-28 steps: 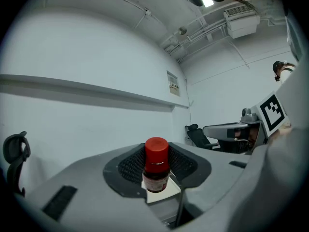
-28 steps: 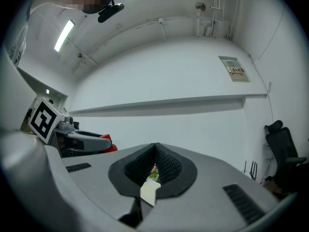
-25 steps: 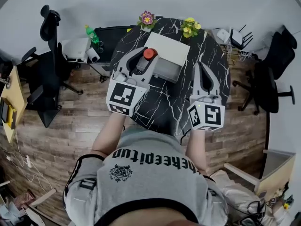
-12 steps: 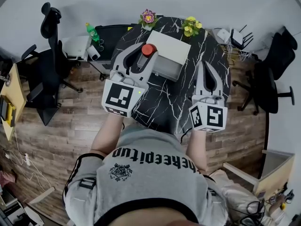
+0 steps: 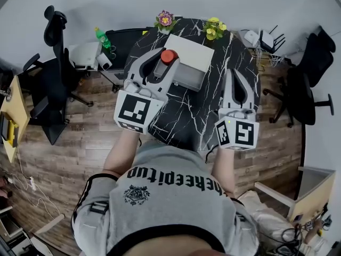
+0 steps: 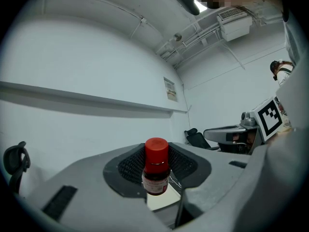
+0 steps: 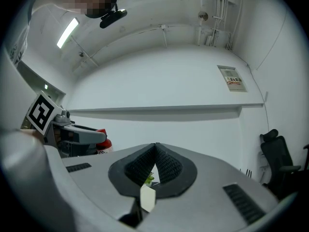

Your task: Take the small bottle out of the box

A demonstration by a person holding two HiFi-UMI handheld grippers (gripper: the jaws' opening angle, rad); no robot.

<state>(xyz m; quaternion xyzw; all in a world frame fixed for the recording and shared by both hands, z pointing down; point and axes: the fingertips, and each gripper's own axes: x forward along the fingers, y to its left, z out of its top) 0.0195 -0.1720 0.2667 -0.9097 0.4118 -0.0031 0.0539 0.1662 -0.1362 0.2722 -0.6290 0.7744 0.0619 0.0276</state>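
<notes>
1. Far left in my head view, a black swivel office chair (image 5: 53, 73) stands on the wood-plank floor. A green plastic drink bottle (image 5: 101, 36) sits further back, near the wall.
2. Right of those, my left gripper (image 5: 164, 62), grey with a marker cube at its rear, reaches over the near left edge of the round black marble-patterned table (image 5: 192, 116).
3. Its jaws are clamped on the small bottle (image 6: 156, 170), dark-bodied with a red cap. The ribbed pads press on both sides of the body and the bottle stands upright between them.
4. From above, the bottle sits at the left end of the white rectangular box (image 5: 194, 57). In the left gripper view its base shows against a pale face of the box, and I cannot tell whether it is fully clear of the box.
5. Behind the box, a pot of purple flowers (image 5: 165, 20) and a pot of yellow flowers (image 5: 214, 30) stand at the far rim of the table, the purple one to the left.
6. Further right, my right gripper (image 5: 234, 72) hangs over the table, apart from the box. Its jaws are pressed together at the tips and grasp nothing.
7. Far right, another black office chair (image 5: 311, 79) stands on the floor.
</notes>
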